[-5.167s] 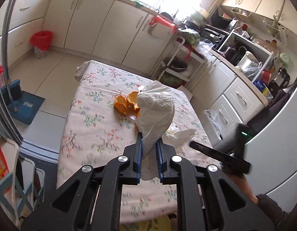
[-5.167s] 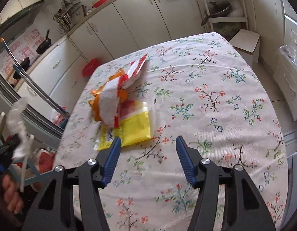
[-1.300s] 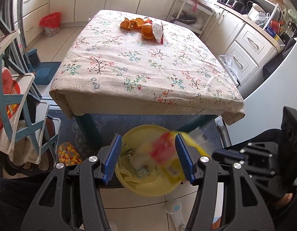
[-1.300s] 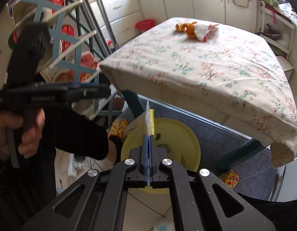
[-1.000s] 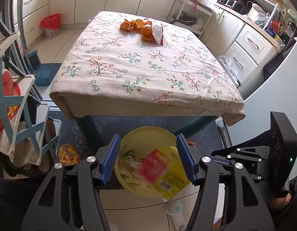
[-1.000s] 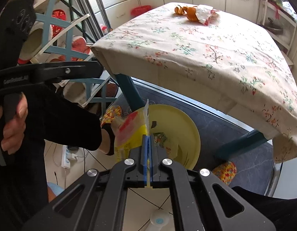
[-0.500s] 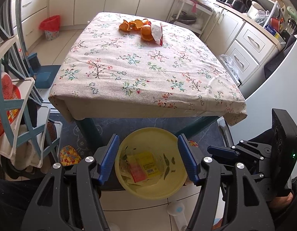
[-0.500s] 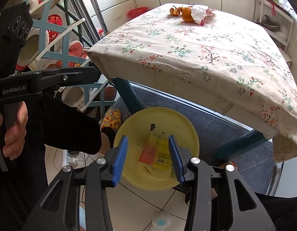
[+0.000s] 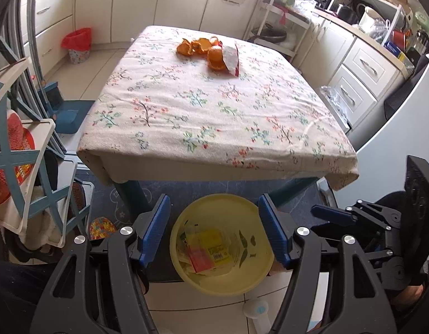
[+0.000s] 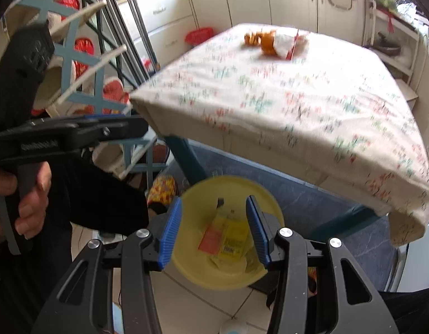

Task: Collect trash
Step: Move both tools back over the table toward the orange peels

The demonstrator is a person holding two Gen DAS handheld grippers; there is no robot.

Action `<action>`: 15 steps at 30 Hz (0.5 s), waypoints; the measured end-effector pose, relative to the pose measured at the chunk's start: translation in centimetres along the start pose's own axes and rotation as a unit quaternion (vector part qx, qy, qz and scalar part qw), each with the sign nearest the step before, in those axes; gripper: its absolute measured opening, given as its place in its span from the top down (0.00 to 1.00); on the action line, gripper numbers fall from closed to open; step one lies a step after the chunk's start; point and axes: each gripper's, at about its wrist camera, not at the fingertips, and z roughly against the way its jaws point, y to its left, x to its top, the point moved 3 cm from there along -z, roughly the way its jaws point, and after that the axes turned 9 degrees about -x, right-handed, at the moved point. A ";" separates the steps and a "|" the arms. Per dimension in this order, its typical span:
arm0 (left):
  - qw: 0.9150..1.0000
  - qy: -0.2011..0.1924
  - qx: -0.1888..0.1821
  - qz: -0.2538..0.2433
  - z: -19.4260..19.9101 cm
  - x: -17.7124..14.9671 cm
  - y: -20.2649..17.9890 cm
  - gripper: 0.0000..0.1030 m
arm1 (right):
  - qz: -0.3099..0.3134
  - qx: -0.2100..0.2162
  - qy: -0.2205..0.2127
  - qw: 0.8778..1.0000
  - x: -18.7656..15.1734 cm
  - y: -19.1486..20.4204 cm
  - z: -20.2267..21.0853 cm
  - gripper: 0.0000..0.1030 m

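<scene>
Kitchen floor has a yellow bin (image 9: 258,275) with a wrapper (image 9: 207,252) inside, right below both grippers' spread jaws. Left gripper (image 9: 215,231) and right gripper (image 10: 213,229) hold nothing; orange peels (image 9: 199,47) sit far ahead on the table (image 9: 214,111).

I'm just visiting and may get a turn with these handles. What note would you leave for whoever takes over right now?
Left gripper: open, empty, above the yellow bin.
Right gripper: open, empty, also over the bin.
Done: yellow and red wrapper lies in the bin with other scraps.
Left: orange peels and a white wrapper at the table's far end.
</scene>
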 end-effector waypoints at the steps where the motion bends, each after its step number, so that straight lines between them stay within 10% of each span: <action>1: 1.000 -0.006 0.001 0.003 0.2 0.2 0.2 0.39 | -0.003 -0.001 -0.010 1.000 0.2 -0.1 0.3 0.54; 15: 0.999 -0.034 0.014 0.006 0.5 5.1 1.0 0.37 | -0.091 -0.003 -0.085 0.992 8.1 -5.1 1.4 0.49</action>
